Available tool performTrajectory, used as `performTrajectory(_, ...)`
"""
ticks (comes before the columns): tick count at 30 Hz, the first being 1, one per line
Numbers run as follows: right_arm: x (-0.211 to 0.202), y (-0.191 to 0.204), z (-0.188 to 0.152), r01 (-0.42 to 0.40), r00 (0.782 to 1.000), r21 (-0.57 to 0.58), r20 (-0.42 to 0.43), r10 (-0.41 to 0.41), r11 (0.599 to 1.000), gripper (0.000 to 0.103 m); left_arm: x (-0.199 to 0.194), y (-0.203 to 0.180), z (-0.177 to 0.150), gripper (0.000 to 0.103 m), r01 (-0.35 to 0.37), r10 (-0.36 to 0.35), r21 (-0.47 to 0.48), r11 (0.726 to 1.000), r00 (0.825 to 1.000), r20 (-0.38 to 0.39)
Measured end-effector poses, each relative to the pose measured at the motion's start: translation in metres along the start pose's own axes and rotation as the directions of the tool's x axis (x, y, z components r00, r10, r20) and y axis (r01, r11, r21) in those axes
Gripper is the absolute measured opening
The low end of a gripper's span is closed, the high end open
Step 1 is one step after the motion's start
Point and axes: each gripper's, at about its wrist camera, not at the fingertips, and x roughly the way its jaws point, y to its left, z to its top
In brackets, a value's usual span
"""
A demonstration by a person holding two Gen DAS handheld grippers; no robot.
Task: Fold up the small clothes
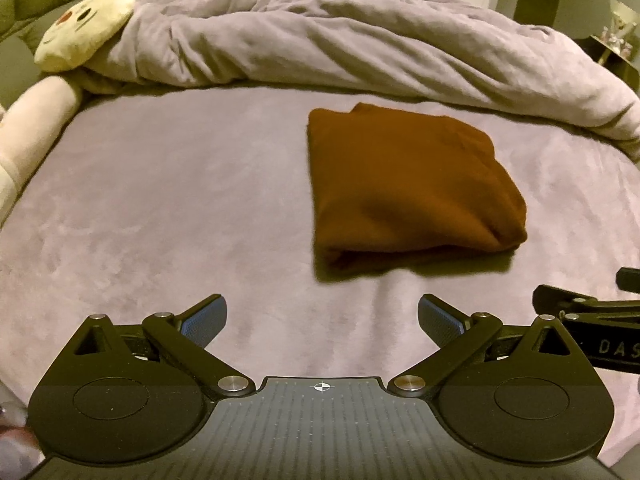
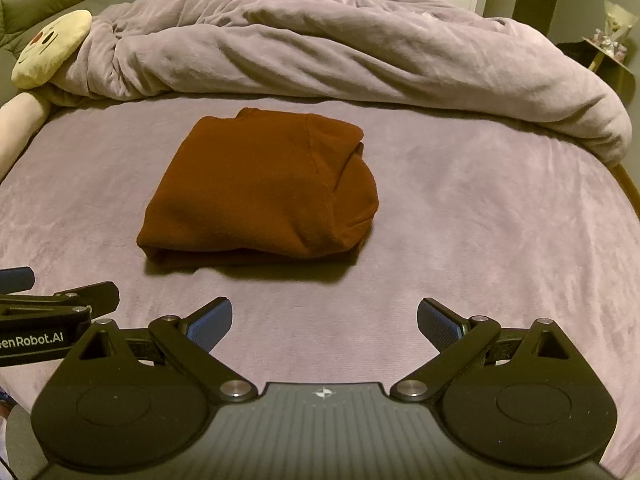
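A rust-brown garment [image 1: 404, 188] lies folded into a compact rectangle on the lilac bed sheet [image 1: 180, 200]. It also shows in the right wrist view [image 2: 264, 188], left of centre. My left gripper [image 1: 322, 320] is open and empty, held short of the garment's near edge. My right gripper [image 2: 325, 322] is open and empty too, short of the garment and slightly to its right. Each gripper shows at the edge of the other's view: the right one [image 1: 592, 312], the left one [image 2: 52, 308].
A crumpled lilac duvet [image 1: 340, 40] is heaped across the far side of the bed. A cream plush pillow with a face [image 1: 86, 28] and a pale bolster [image 1: 36, 128] lie at the left. A side table with small items [image 2: 608, 52] stands far right.
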Motion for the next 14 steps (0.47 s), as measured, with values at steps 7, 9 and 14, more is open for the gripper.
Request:
performTrajectory(7,0.0003,-0.0007,-0.0002,0.000,1.000,0.005,0.001,0.000,1.000,0.099,0.0026,-0.0050,-0.0015,0.103,-0.035,0.035,0.030,0.999,0.999,-0.005)
performTrajectory(9,-0.0004,-0.0020,-0.0006,-0.002,1.000,0.005,0.003,0.002,1.000,0.099,0.0025,-0.0056,-0.0016,0.103,-0.042,0.042,0.037,0.998,0.999,-0.002)
performTrajectory(14,-0.0020,-0.0025,-0.0003,0.001,1.000,0.005,0.007,-0.001,1.000,0.099,0.0019,-0.0068,-0.0024,0.103,-0.037,0.037,0.048,0.998,0.999,-0.002)
